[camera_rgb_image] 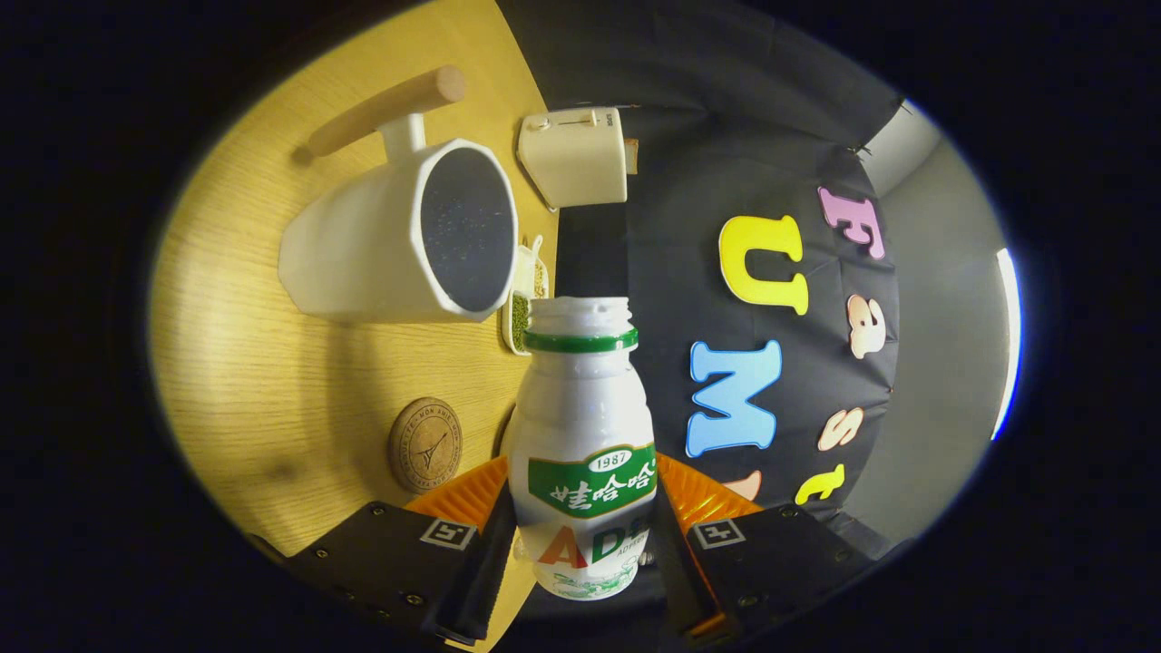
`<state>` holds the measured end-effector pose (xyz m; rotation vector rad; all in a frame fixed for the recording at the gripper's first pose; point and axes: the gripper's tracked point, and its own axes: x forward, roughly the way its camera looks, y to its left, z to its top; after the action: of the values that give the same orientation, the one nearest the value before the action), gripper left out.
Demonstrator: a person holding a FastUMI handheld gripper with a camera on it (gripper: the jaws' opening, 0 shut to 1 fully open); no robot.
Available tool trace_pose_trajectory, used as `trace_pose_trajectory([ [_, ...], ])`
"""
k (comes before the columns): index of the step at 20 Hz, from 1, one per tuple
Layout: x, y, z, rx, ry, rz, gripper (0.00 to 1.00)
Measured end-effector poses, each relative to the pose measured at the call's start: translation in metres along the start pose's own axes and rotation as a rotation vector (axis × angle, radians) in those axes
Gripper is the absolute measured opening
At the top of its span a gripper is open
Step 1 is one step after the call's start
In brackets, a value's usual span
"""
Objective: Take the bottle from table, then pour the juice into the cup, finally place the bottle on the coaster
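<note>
Bottle [580,453] between the fingers [481,553], cup [399,240] beyond, coaster [425,445] beside bottle, on table [254,381]

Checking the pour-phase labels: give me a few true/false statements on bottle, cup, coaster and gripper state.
1. The gripper is shut on the bottle. True.
2. The bottle has its cap on. False: its mouth is open, with a green ring below it.
3. The bottle stands on the coaster. False: the coaster is bare, beside the fingers.
4. The cup is white with a wooden handle. True.
5. The bottle's mouth is close to the cup's rim. True.
</note>
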<state>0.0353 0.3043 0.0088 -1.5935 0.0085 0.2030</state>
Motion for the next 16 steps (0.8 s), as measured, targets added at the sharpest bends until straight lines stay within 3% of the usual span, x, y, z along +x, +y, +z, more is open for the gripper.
trace_pose_trajectory([
  [16, 0.0004, -0.0068, 0.0021, -0.12, -0.011, -0.049, 0.72],
])
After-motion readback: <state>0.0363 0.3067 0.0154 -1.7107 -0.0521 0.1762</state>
